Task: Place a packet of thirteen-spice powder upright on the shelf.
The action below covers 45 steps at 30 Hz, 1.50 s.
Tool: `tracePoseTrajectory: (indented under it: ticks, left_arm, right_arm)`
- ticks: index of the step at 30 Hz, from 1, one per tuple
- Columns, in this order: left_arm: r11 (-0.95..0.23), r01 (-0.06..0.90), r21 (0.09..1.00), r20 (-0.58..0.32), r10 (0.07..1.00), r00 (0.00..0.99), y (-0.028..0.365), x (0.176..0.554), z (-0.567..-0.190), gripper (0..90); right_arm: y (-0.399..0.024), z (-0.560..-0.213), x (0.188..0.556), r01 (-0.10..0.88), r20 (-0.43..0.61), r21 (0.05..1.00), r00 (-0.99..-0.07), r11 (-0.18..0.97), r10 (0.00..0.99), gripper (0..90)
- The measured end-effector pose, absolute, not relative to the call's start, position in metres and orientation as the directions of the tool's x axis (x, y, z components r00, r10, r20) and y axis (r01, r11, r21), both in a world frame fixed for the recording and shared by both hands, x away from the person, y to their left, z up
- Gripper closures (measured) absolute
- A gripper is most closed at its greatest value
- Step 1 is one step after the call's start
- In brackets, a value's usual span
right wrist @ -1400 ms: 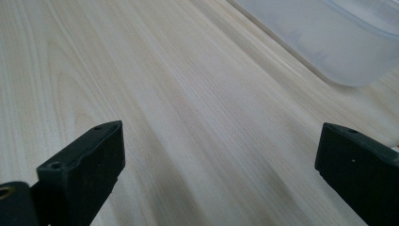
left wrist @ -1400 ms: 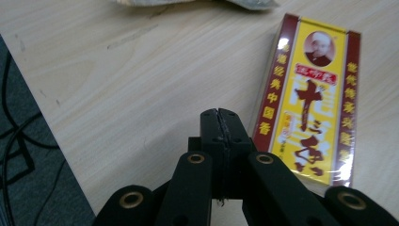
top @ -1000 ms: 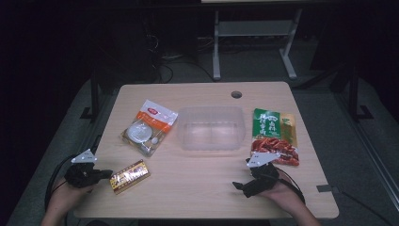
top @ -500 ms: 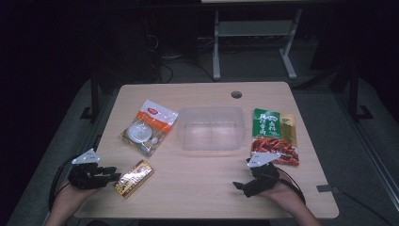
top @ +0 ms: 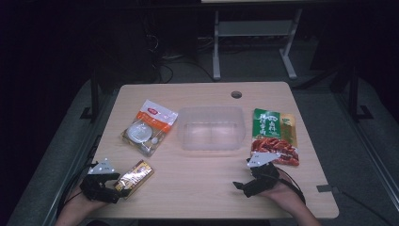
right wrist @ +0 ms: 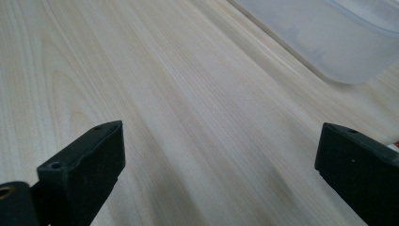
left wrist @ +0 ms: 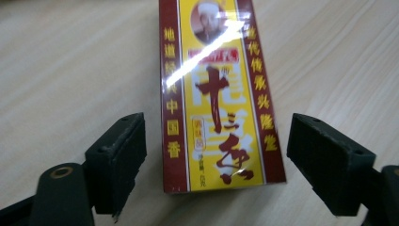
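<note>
Left gripper (top: 116,187) has pulled back toward the surface (top: 197,188) edge, its jaws just opening; the yellow-red seasoning box (left wrist: 219,99) lies flat between them, ungripped, released near the front-left corner. Right gripper (top: 245,186) rests open, empty, waiting beside the clear plastic container (top: 211,128).

surface: light wood surface (top: 197,188) with a round hole (top: 236,94) near its far edge
middle: clear plastic container (top: 211,128)
left of it: orange and white bag (top: 149,126)
right of it: green packet (top: 266,123), red packet (top: 275,149) just beside it
near left corner: yellow and dark red box (top: 135,177), lying flat
</note>
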<state>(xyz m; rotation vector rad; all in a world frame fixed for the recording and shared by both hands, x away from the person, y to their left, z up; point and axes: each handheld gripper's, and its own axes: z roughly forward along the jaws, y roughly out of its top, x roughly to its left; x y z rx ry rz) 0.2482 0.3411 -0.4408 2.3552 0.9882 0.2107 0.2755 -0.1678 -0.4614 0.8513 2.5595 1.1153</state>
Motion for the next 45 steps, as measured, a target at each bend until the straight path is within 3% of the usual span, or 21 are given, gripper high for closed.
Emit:
tracePoseTrajectory:
  ticks: [8,15,25,32,45]
  left_arm:
    - [-0.604,0.616,0.505,-0.045,0.695,0.718,0.336,0.25,-0.45,19.3]
    - [-0.619,0.609,0.497,-0.028,0.69,0.724,0.335,0.248,-0.448,29.3]
    - [-0.624,0.604,0.495,-0.02,0.687,0.726,0.334,0.251,-0.448,31.7]
    - [-0.604,0.609,0.513,-0.049,0.688,0.724,0.334,0.255,-0.446,32.1]
    - [-0.528,0.559,0.639,-0.121,0.649,0.751,0.329,0.257,-0.425,32.1]
  right_arm:
    - [-0.168,-0.461,0.275,0.421,0.024,0.724,-0.807,0.547,0.59,1.8]
    - [-0.168,-0.462,0.276,0.422,0.026,0.724,-0.806,0.545,0.591,1.8]
    - [-0.168,-0.462,0.276,0.427,0.031,0.723,-0.805,0.543,0.592,1.8]
    - [-0.169,-0.461,0.276,0.427,0.032,0.728,-0.802,0.536,0.596,1.8]
    - [-0.175,-0.45,0.276,0.427,0.042,0.737,-0.803,0.524,0.595,1.8]
